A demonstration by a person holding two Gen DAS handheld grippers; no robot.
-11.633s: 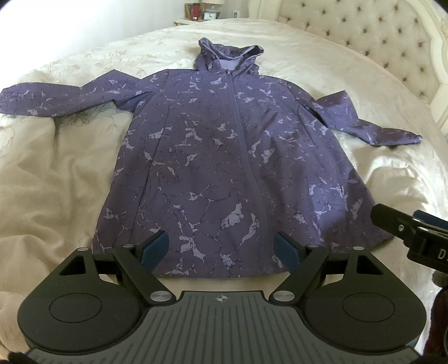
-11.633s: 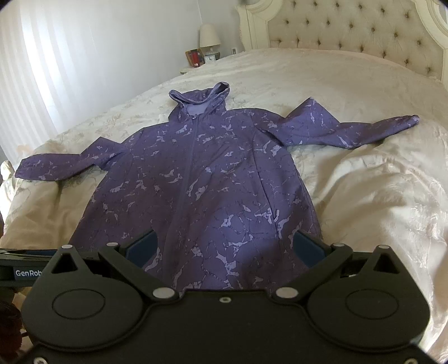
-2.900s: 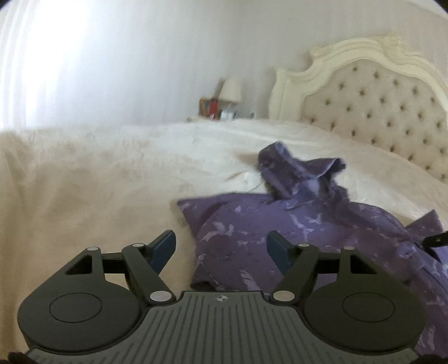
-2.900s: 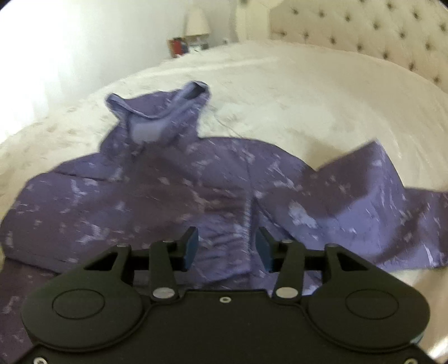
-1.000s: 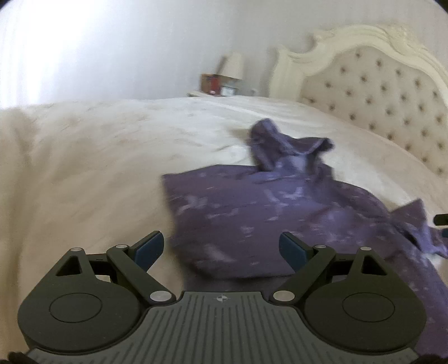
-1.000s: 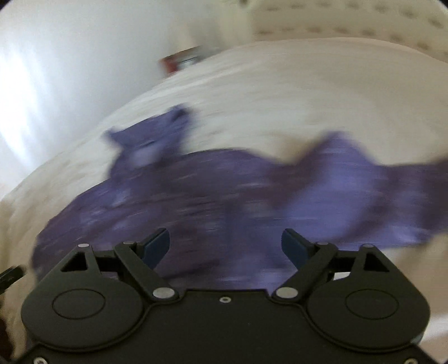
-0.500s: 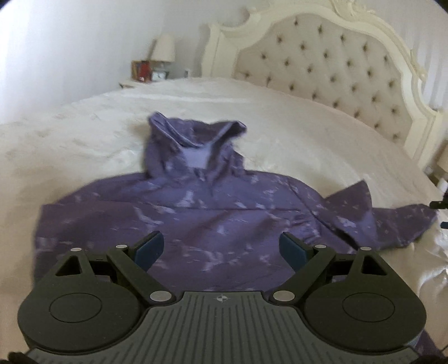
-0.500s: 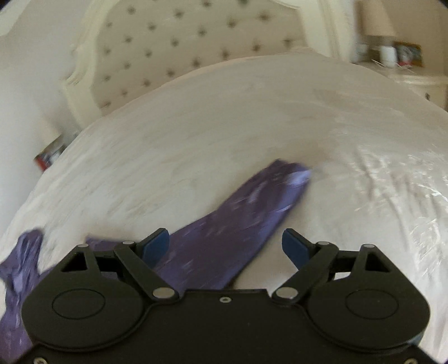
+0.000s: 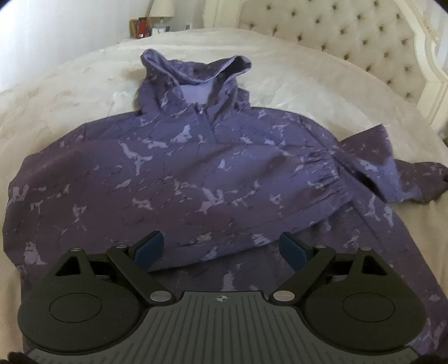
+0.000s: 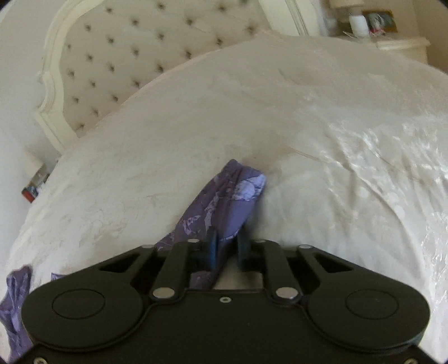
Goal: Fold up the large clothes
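Observation:
A purple hooded jacket (image 9: 196, 168) with pale marbled marks lies face up on the cream bed (image 9: 308, 89), hood (image 9: 196, 70) towards the headboard. Its left side is folded across the chest, with a gathered cuff (image 9: 324, 170) near the right shoulder. The right sleeve (image 9: 392, 173) stretches out to the right. My left gripper (image 9: 221, 249) hovers open over the folded edge, with nothing between its fingers. In the right wrist view the jaws of my right gripper (image 10: 228, 246) are closing on the sleeve's end (image 10: 232, 196), and the fabric is pinched between the pads.
A tufted cream headboard (image 9: 350, 42) stands behind the bed and appears as the headboard (image 10: 112, 56) at upper left in the right wrist view. A nightstand with a lamp (image 9: 159, 16) is at the far left. Another nightstand (image 10: 392, 39) is at upper right.
My right gripper's jaws have come together from wide open onto the sleeve's end. The left gripper has come a little closer over the jacket, still open.

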